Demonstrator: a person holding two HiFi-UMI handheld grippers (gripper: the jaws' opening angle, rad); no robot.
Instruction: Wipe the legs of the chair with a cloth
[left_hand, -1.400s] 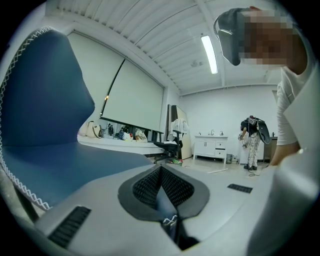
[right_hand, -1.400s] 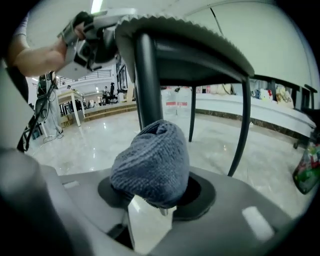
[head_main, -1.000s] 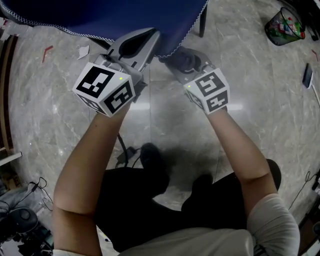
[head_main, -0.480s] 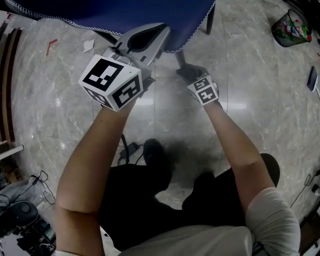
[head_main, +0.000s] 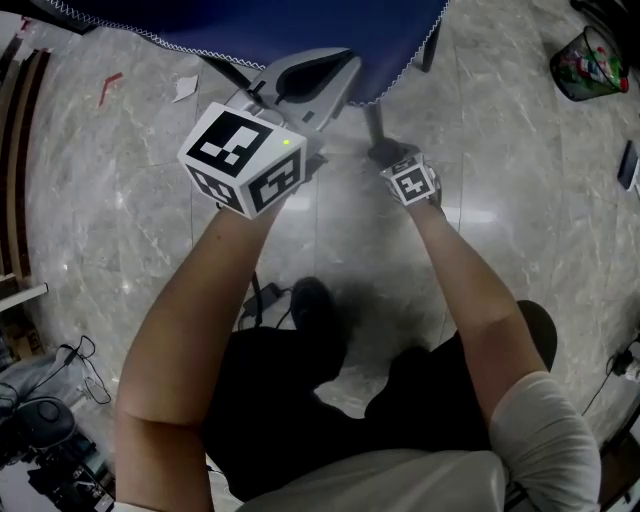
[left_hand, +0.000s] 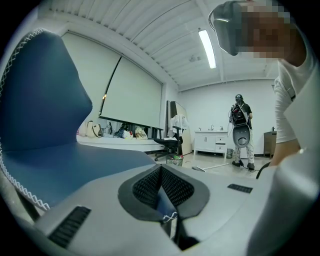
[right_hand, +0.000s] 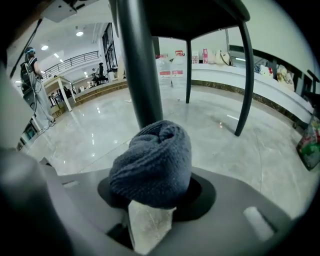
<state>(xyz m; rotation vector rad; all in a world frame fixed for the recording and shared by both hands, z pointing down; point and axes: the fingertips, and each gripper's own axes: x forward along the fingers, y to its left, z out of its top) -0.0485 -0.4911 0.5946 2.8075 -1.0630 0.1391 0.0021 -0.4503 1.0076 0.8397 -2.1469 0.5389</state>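
Note:
The chair's blue seat (head_main: 250, 25) with white stitched edging fills the top of the head view. My left gripper (head_main: 325, 85) is shut on the seat's edge; blue fabric and stitching sit pinched between its jaws (left_hand: 162, 200). My right gripper (head_main: 388, 152) hangs lower, beside the dark front chair leg (head_main: 374, 122). It is shut on a bunched grey-blue cloth (right_hand: 152, 162), which presses against that leg (right_hand: 140, 65). Two further legs (right_hand: 246, 75) stand behind.
A mesh wastebasket (head_main: 585, 65) stands at the far right on the marble floor. Paper scraps (head_main: 185, 88) lie at the upper left, cables (head_main: 60, 370) at the lower left. My shoes (head_main: 310, 305) are below the grippers. A person (left_hand: 240, 130) stands far off.
My right gripper has sunk toward the floor along the chair leg with the cloth, its cube now smaller. The left gripper keeps hold of the seat edge and has drifted slightly right.

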